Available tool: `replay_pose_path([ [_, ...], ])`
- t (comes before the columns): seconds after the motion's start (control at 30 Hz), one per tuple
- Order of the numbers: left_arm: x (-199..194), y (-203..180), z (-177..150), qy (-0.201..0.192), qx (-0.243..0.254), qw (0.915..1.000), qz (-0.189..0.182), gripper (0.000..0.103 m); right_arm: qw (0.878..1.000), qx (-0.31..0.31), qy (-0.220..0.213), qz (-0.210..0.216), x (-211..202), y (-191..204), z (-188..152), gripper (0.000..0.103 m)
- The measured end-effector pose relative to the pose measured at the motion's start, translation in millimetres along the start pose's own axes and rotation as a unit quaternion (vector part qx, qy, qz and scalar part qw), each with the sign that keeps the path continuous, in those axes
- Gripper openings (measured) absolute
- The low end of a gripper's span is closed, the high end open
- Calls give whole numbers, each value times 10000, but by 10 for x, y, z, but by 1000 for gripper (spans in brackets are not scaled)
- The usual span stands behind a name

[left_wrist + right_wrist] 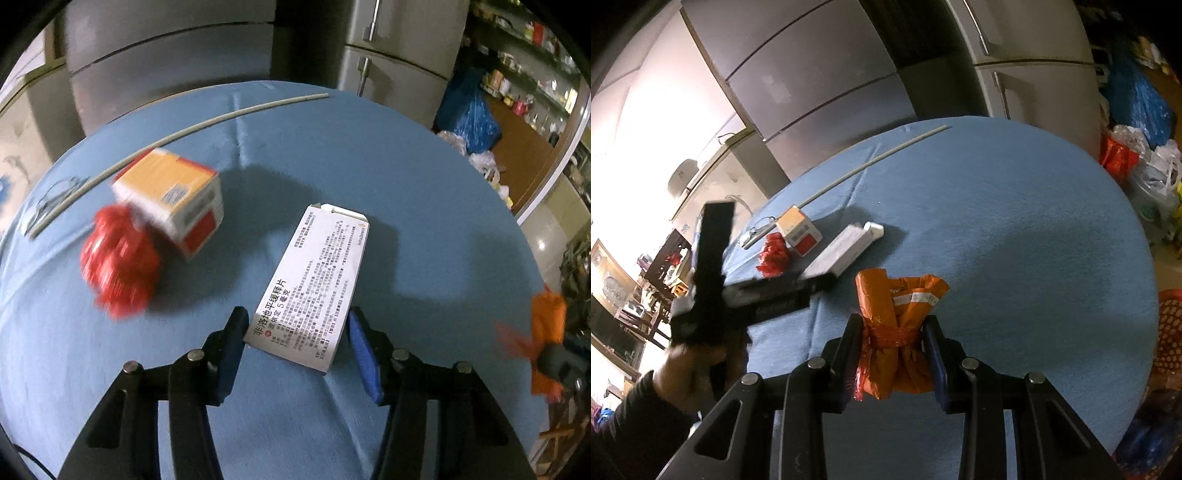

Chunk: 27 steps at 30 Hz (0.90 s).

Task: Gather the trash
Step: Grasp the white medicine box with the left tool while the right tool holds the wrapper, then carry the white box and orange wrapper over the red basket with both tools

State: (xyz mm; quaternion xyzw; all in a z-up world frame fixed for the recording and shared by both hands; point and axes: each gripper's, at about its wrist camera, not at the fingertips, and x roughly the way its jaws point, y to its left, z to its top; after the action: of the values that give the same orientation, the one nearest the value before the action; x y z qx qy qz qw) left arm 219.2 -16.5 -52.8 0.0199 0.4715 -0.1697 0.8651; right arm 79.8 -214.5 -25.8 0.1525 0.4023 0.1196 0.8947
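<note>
the counter (369, 155) is round and covered in a matte, slightly fuzzy blue cloth with a faint crease running up its middle.

in the left wrist view the left tool (295, 350) sits low in the centre of the frame, its black hinged arms ending in flat blue pads (364, 354). a flat white carton (314, 284), smooth card printed with dense small text and one end flap popped open, lies with its near end between the pads. the left pad looks to touch the carton's corner, the right pad stands just beside its edge; whether they press on it cannot be told.

upper left of the carton sits a small box (177, 195), glossy, orange on top with white and red sides, blurred. touching its lower left is a crumpled red wrapper (118, 258), shiny and crinkled. a thin grey rod (177, 134) curves across the far side of the cloth.

in the right wrist view the right tool (892, 347) is clenched on an orange bundle (897, 306), a wrinkled plastic wrap cinched at its waist by a red shiny band, held above the cloth at lower centre. a hand (698, 365) in a dark sleeve at lower left grips the left tool's black handle.
</note>
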Motion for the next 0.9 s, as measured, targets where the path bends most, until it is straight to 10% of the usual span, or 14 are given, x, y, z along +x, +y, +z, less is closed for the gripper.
replay_pose_path([
  [0.4,-902,112,-833,-578,-671,9954,377,56,9994,-1,107,330,-51,166,-188,36],
  [0.9,-1144,-26,-969,-824,-746,9934,295,56,9992,95,-205,334,-370,137,-241,36],
])
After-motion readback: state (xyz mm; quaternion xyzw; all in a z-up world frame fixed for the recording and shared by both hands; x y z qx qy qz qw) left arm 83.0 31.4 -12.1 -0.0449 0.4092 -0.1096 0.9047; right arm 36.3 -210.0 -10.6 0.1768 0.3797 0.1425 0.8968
